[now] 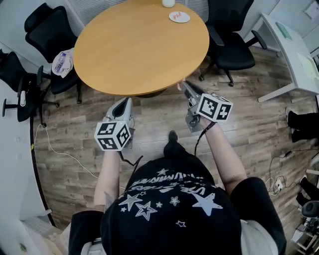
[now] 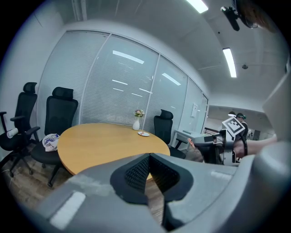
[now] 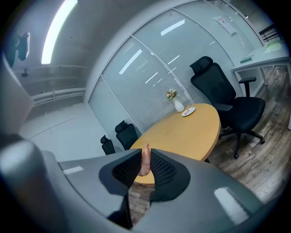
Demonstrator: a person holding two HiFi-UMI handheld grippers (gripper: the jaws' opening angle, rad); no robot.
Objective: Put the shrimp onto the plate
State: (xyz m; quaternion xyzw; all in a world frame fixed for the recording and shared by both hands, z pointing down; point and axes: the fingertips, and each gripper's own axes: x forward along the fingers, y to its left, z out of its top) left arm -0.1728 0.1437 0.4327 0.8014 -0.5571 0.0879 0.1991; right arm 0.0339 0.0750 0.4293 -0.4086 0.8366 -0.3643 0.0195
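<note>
A small pink shrimp [image 3: 145,160] stands upright between the pads of my right gripper [image 3: 146,154], which is shut on it. In the head view this gripper [image 1: 184,85] hovers at the near edge of the round wooden table [image 1: 139,45]. The white plate [image 1: 179,17] lies at the table's far side, beside a white vase [image 1: 168,3]; it also shows in the right gripper view as the plate [image 3: 188,111] and in the left gripper view as the plate [image 2: 143,134]. My left gripper [image 1: 124,101] is held short of the table edge, and its jaws [image 2: 149,160] are shut with nothing between them.
Black office chairs [image 1: 232,47] ring the table. One chair on the left carries a white bundle [image 1: 63,62]. A white desk [image 1: 294,55] stands to the right. Cables [image 1: 60,152] trail over the wooden floor on the left.
</note>
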